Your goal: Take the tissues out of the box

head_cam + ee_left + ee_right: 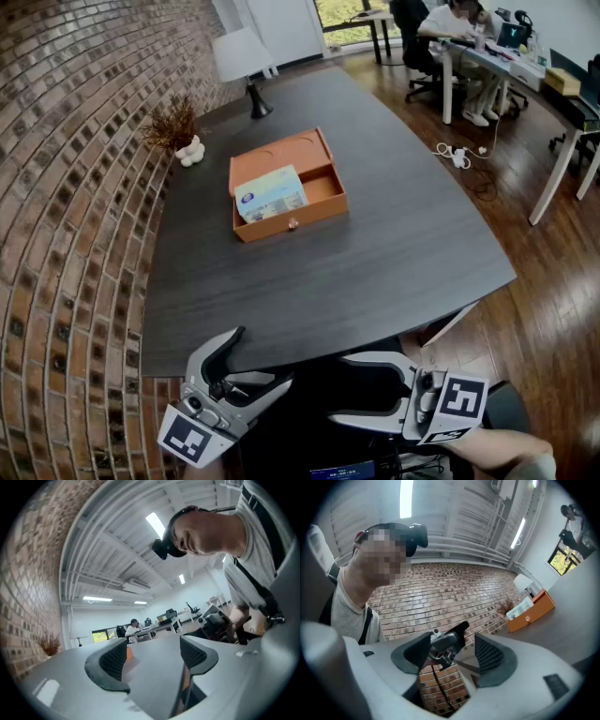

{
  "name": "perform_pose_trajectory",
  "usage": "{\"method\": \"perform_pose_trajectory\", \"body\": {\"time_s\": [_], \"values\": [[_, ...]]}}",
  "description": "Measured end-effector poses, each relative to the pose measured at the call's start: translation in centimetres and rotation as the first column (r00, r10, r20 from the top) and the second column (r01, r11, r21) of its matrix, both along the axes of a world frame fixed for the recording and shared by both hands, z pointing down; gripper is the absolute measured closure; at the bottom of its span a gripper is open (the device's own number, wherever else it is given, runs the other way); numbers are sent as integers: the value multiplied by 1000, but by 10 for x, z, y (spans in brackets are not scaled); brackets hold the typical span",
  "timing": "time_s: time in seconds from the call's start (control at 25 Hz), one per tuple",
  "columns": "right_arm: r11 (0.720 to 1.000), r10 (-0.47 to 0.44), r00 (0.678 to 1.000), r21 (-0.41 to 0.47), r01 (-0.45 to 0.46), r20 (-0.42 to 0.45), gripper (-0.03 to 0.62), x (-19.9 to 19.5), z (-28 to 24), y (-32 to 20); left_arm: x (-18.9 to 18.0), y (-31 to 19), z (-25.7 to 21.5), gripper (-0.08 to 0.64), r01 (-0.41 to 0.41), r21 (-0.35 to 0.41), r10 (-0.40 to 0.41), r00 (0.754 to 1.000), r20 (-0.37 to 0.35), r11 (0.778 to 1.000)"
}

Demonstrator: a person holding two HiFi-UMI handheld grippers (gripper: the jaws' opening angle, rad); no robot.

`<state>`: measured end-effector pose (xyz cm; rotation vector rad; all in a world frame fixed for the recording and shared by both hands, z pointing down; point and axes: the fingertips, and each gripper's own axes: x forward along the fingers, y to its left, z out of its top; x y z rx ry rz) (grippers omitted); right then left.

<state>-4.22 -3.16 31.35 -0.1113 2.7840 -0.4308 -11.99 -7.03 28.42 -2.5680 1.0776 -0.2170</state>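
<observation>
Orange and shallow, the box (323,190) is sitting on the dark table (394,253) in the head view, toward the far edge and nearer the edge along the brick wall (66,187). The pack of tissues (270,193) is lying inside it, against its left side. A lamp (242,56) and a dried plant (173,127) are standing farther back along that wall edge. Both claws are hanging off the table's near edge, well apart from the box. The left claw (261,358) is tilting up toward the table with its jaws standing apart and holding nothing. The right claw (342,389) is lying level and pointing left, with a hand (502,455) showing behind it at the bottom edge.

Looking along the left claw (152,656) in the left gripper view, its pads are standing apart with only grey tabletop showing between them. A sliver of the orange box (129,652) is peeking out far off, beside the left pad.

Looking along the right claw (452,653) in the right gripper view, its jaws are gaping too, gripping nothing. The left claw (445,644) is showing through the gap, beyond it and untouched. The box (536,607) with the tissues (518,609) is sitting far off to the right, by the brick wall (454,592).
</observation>
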Motion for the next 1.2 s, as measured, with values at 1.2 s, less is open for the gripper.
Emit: {"method": "perform_pose_trajectory", "body": {"time_s": [1.2], "values": [[1000,3,1000,3,-3,-9,301,11,-4,-10,-35,-330,51,161,99,-536,243,812,530,839]]}}
